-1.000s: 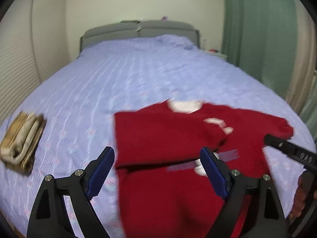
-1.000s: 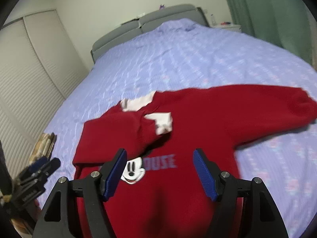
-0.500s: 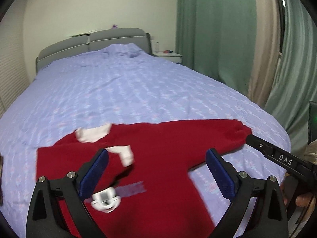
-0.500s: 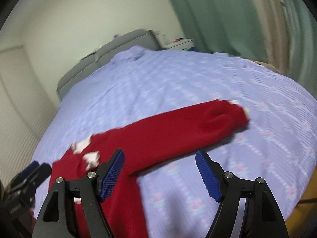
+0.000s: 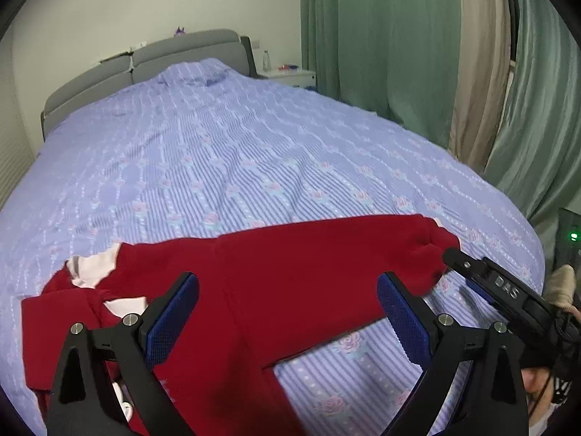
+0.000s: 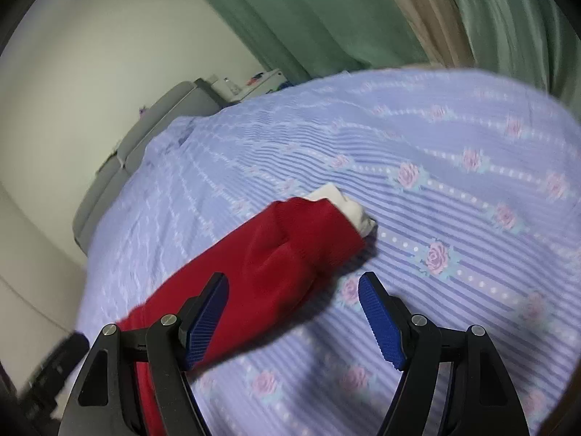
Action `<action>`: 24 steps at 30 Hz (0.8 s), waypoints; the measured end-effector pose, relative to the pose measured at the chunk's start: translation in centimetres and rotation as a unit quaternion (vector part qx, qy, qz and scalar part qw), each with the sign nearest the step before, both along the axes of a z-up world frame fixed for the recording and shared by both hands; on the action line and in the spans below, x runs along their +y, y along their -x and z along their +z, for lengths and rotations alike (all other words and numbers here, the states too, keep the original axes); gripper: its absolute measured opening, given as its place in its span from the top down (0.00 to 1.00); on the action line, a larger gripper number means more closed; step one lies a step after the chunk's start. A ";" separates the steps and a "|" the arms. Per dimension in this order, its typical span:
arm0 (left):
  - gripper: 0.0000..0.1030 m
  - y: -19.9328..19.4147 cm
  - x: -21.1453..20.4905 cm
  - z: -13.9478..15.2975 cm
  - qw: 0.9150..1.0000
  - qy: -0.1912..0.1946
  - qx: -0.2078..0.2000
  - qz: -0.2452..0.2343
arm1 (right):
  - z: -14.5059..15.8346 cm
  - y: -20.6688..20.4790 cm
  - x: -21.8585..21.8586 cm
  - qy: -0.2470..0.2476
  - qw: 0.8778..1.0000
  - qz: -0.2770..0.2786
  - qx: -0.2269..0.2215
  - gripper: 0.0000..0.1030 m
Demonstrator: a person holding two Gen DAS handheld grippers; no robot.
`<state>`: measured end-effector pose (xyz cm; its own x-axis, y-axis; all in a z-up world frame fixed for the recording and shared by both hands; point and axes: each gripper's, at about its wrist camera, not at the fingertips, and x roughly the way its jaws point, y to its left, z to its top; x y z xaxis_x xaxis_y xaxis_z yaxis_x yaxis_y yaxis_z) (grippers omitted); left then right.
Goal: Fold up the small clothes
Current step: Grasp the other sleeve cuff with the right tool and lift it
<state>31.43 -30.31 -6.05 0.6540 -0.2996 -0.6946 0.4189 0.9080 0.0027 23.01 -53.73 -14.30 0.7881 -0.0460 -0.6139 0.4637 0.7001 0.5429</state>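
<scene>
A small red sweatshirt with a white collar lies on the bed. Its left sleeve is folded across the chest; its right sleeve stretches out to the right. My left gripper is open and empty, above the body of the sweatshirt. My right gripper is open and empty, just short of the red cuff with its white inner cuff. The right gripper also shows in the left wrist view, next to the sleeve end.
The bed has a lilac striped cover with roses and a grey headboard. Green curtains hang along the right side. A white nightstand stands by the headboard.
Both grippers have swung right, from the sweatshirt's chest toward the outstretched right sleeve. The right gripper has come close to the cuff. Both stayed open.
</scene>
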 end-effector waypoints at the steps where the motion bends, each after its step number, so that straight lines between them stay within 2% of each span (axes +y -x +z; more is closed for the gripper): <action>1: 0.03 -0.1 -0.1 -0.2 1.000 0.000 0.003 -0.001 | -0.6 -0.4 -0.5 -0.012 1.000 -0.005 0.004 0.28; 7: 0.03 -0.4 -0.2 -1.3 1.000 -0.015 0.002 0.001 | -3.1 -2.4 -2.4 -0.070 0.997 -0.028 -0.002 0.30; 10: 0.03 -0.9 0.0 -1.4 1.000 -0.013 0.008 0.006 | -3.9 -3.7 -2.6 -0.087 0.996 -0.023 0.002 0.42; 12: 0.03 -1.0 0.0 -1.3 1.000 -0.011 0.008 0.009 | -4.1 -4.2 -2.5 -0.082 0.996 -0.023 0.007 0.48; 13: 0.03 -1.1 0.1 -1.2 1.000 -0.010 0.007 0.011 | -4.0 -4.3 -2.4 -0.077 0.997 -0.023 0.010 0.53; 14: 0.03 -1.3 0.1 -1.2 1.000 -0.009 0.009 0.013 | -3.9 -4.5 -2.4 -0.071 0.997 -0.021 0.012 0.62; 17: 0.03 -1.6 0.3 -1.0 1.000 -0.001 0.014 0.017 | -2.6 -4.4 -1.4 -0.028 0.999 -0.005 0.016 0.70; 20: 0.03 -1.6 0.7 -0.6 1.000 0.008 0.017 0.020 | -0.4 -4.0 0.1 0.031 0.999 0.003 0.010 0.70; 24: 0.03 -1.2 2.4 0.4 0.999 0.013 0.013 0.032 | 4.1 -3.9 2.7 0.118 0.993 0.027 -0.013 0.71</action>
